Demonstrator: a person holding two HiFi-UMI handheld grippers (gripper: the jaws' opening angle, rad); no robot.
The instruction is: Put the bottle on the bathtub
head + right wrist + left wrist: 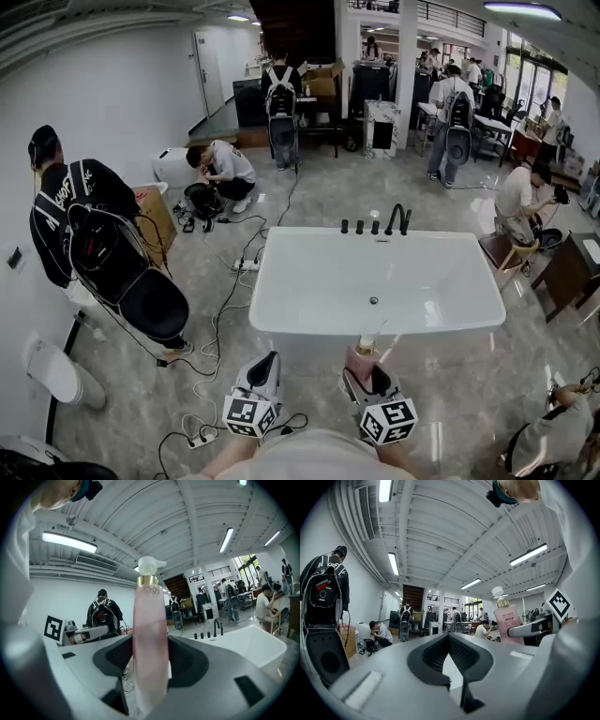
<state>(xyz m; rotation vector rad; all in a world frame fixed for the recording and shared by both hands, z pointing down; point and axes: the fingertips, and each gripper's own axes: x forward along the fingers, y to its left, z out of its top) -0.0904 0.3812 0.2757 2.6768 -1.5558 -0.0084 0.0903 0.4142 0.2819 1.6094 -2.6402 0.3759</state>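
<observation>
Pink bottle [150, 639], white bathtub [424, 281], grey marbled floor [455, 394]

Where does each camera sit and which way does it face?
Head view: on the person's head, looking steeply down at the bathtub; left hand-held gripper and right hand-held gripper show below.
Left gripper view: rides that gripper, facing across the room; its shut, empty jaws show.
Right gripper view: rides that gripper, facing the bathtub; its jaws clamp the bottle.
Shared: both gripper views show the bottle.
</observation>
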